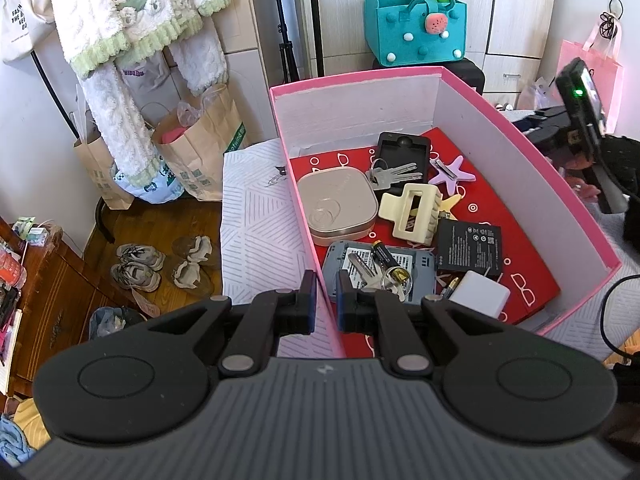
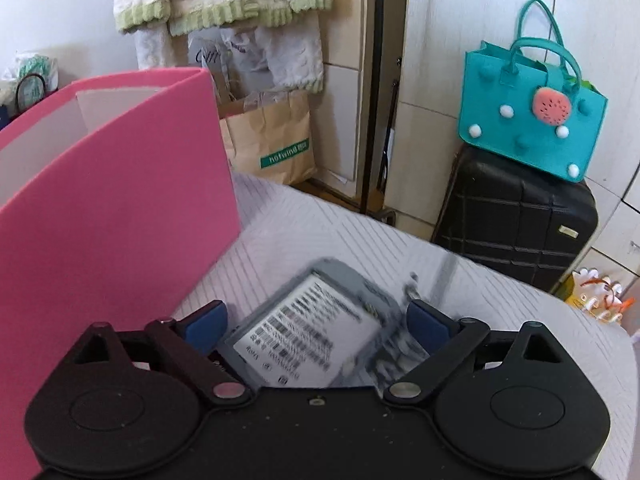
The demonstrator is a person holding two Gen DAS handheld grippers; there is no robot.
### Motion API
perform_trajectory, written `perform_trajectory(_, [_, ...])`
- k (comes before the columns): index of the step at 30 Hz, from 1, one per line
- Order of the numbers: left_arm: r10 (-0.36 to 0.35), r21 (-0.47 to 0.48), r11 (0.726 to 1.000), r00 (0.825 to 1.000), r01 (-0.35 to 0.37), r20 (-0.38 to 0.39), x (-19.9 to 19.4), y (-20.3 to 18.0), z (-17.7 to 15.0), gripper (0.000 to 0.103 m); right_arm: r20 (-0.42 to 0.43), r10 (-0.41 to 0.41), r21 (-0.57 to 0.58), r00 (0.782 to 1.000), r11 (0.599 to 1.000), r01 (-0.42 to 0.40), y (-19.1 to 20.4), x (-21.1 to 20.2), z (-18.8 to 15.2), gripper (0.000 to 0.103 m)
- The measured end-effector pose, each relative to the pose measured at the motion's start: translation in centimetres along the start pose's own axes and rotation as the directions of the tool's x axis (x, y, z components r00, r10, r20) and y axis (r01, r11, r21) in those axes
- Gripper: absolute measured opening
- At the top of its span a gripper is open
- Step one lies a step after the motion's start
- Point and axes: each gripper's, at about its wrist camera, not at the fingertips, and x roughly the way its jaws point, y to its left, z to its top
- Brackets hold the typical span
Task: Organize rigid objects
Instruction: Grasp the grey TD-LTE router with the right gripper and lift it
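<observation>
My left tongs [image 1: 325, 300] pinch the pink cardboard box [image 1: 532, 152] wall; right tongs [image 2: 316, 326], wide, straddle a grey labelled device [image 2: 316, 332] (blurred), lower centre: next, close.

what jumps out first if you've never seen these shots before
The pink box dominates the left wrist view, packed with a beige clip, keys and a tan square case; the left gripper straddles its near wall. Behind it a teal bag sits on a black suitcase. The right gripper hovers open over a blurred grey device on the table.
</observation>
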Motion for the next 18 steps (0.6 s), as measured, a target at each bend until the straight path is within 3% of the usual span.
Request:
perform_trajectory(5, [-0.002, 0.001, 1.0, 1.0, 0.002, 0.002, -0.1, 0.0, 0.0, 0.009, -0.032, -0.013, 0.034, 0.999, 0.999, 0.014, -1.3, -2.0, -1.5, 0.094])
perform_trajectory(7, [-0.004, 0.001, 1.0, 1.0, 0.004, 0.002, -0.1, -0.1, 0.0, 0.009, -0.041, -0.017, 0.046, 0.999, 0.999, 0.019, -1.7, -3.0, -1.8, 0.067])
perform_trajectory(13, [-0.003, 0.001, 1.0, 1.0, 0.003, 0.003, -0.1, -0.1, 0.0, 0.009, -0.079, -0.01, 0.034, 0.997, 0.999, 0.012, -2.2, -3.4, -1.9, 0.068])
perform_trajectory(15, [-0.002, 0.001, 1.0, 1.0, 0.002, 0.003, -0.1, -0.1, 0.0, 0.009, -0.072, -0.031, 0.012, 0.997, 0.999, 0.032, -1.9, -3.0, -1.8, 0.079])
perform_trajectory(18, [-0.004, -0.002, 1.0, 1.0, 0.004, 0.001, -0.1, -0.1, 0.1, 0.009, -0.044, -0.016, 0.027, 0.999, 0.999, 0.017, -2.1, -2.1, -1.3, 0.081])
